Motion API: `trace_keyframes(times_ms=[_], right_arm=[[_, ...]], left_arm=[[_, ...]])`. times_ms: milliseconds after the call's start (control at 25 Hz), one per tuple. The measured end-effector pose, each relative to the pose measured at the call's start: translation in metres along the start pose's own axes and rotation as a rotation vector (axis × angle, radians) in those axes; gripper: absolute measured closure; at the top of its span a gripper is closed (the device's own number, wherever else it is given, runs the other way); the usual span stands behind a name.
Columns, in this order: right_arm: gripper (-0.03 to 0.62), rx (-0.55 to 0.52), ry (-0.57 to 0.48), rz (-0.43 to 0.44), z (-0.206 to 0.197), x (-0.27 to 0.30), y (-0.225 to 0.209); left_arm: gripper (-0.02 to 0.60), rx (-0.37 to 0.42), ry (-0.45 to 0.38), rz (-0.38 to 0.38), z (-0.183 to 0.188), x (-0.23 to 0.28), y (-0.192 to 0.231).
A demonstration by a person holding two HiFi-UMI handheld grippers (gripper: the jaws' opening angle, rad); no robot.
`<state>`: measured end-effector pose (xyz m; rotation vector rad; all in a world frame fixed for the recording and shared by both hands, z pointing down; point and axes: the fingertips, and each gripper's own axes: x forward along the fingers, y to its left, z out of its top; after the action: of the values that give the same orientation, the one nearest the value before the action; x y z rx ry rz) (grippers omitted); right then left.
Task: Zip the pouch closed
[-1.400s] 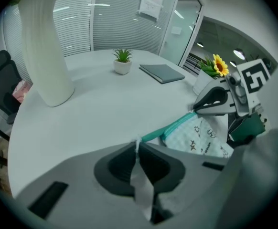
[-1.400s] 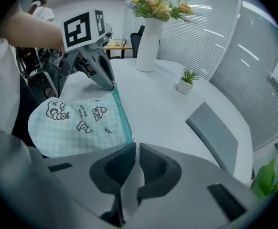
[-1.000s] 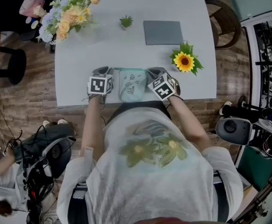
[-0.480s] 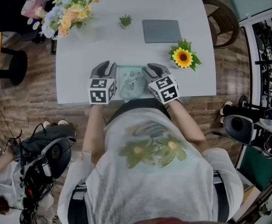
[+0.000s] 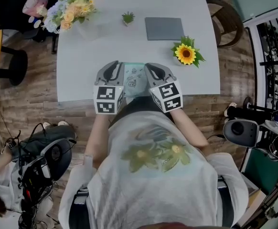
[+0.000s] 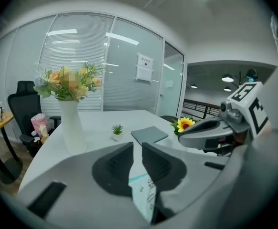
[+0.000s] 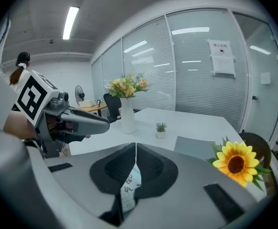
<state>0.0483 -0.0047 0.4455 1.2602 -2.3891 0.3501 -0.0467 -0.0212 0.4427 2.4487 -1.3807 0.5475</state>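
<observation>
Both grippers had risen from the table (image 5: 81, 56) since the earlier frames, carrying the pouch (image 5: 134, 78) up with them. A vase of flowers (image 5: 74, 11) stood far beyond the left gripper (image 5: 112, 70), off to its left. That gripper's jaws were drawn narrow, pinching the pouch's left edge. The pouch hung stretched between the two grippers. A small potted plant (image 5: 128, 19) and a gray pad (image 5: 164, 28) lay well ahead of them. The right gripper (image 5: 155, 71) had its jaws pressed together on the pouch's right edge, a sunflower (image 5: 185, 54) just beyond it to its right.
</observation>
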Motion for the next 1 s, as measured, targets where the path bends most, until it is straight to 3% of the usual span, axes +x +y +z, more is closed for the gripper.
trace_keyframes(times_ms=[120,280,1000], right_arm=[[0.577,0.009,-0.017,0.006,0.001,-0.005,0.008],[0.577,0.013,-0.021,0.002,-0.001,-0.011,0.011],[0.577,-0.006,-0.022,0.077,0.014,-0.043,0.015]], left_arm=[[0.575,-0.026,-0.02,-0.003,0.005,-0.006,-0.006],[0.577,-0.081,0.001,-0.035,0.007,-0.009,-0.016],[0.577,-0.106,-0.001,-0.006,0.022,-0.027,-0.05]])
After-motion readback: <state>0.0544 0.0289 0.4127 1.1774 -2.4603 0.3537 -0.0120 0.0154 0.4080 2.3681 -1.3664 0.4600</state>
